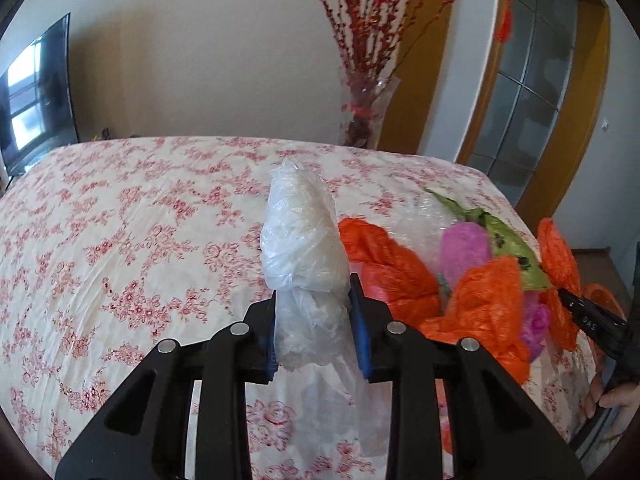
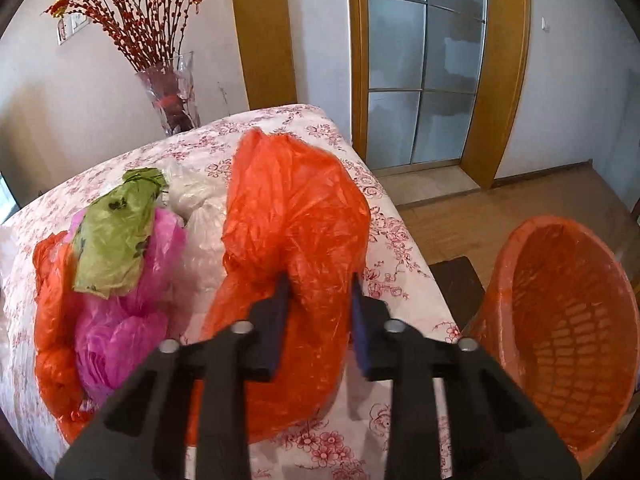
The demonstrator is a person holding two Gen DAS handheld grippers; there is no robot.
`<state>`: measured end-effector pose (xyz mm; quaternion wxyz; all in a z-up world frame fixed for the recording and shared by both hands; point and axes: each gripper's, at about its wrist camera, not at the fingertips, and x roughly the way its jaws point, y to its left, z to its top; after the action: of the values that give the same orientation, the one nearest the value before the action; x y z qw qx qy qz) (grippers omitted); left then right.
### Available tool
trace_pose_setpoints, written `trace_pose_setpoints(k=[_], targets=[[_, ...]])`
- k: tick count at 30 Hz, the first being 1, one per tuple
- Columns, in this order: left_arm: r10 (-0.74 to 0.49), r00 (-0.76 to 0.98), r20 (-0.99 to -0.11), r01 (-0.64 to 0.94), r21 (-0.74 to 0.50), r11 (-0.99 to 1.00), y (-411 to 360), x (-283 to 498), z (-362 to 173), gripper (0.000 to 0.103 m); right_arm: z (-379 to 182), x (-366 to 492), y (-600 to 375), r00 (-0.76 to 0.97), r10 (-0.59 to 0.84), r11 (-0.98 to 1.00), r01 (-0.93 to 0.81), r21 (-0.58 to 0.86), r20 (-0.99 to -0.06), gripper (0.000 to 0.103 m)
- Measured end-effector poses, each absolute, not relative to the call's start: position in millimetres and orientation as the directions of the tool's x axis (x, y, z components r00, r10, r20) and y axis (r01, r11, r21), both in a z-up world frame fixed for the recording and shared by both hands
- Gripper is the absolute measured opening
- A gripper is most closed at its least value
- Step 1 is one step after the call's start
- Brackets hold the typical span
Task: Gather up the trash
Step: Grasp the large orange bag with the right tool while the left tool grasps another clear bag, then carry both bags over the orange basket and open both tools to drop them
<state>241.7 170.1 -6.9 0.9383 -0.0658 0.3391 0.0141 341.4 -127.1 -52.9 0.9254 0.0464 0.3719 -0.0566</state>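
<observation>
Two bags are in my grip: my left gripper has its fingers closed on a clear bag raised over the bed; my right gripper has pinched an orange bag. Pink and green bags lie beside it; a lined bin stands right of the bed.

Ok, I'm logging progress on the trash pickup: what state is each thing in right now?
left hand-held gripper: shut on clear plastic bag
right hand-held gripper: shut on orange plastic bag
pink bag: crumpled on bed
green bag: lying on the pile
lined basket: looks empty, beside bed
</observation>
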Motion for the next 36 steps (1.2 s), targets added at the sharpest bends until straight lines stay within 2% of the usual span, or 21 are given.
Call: trace_pose_setpoints(k=[6, 9, 18, 36], targets=[[-0.054, 0.781, -0.622, -0.026, -0.119, 0.993, 153, 231, 2, 0.029, -43, 324, -130, 0.739, -0.066, 0.990, 0.132, 0.048, -0.671, 0.006], [-0.073, 0.783, -0.617, -0.005, -0.123, 0.992, 145, 226, 6, 0.029, -39, 315, -134, 0.747, -0.059, 0.990, 0.130, 0.059, -0.662, 0.004], [-0.136, 0.793, -0.593, 0.075, -0.126, 0.989, 113, 209, 20, 0.029, -20, 276, -153, 0.786, -0.057, 0.986, 0.141, 0.089, -0.615, 0.004], [-0.282, 0.771, -0.571, 0.254, -0.129, 0.958, 32, 180, 29, 0.029, 15, 191, -195, 0.841, -0.155, 0.972, 0.224, 0.072, -0.518, 0.004]])
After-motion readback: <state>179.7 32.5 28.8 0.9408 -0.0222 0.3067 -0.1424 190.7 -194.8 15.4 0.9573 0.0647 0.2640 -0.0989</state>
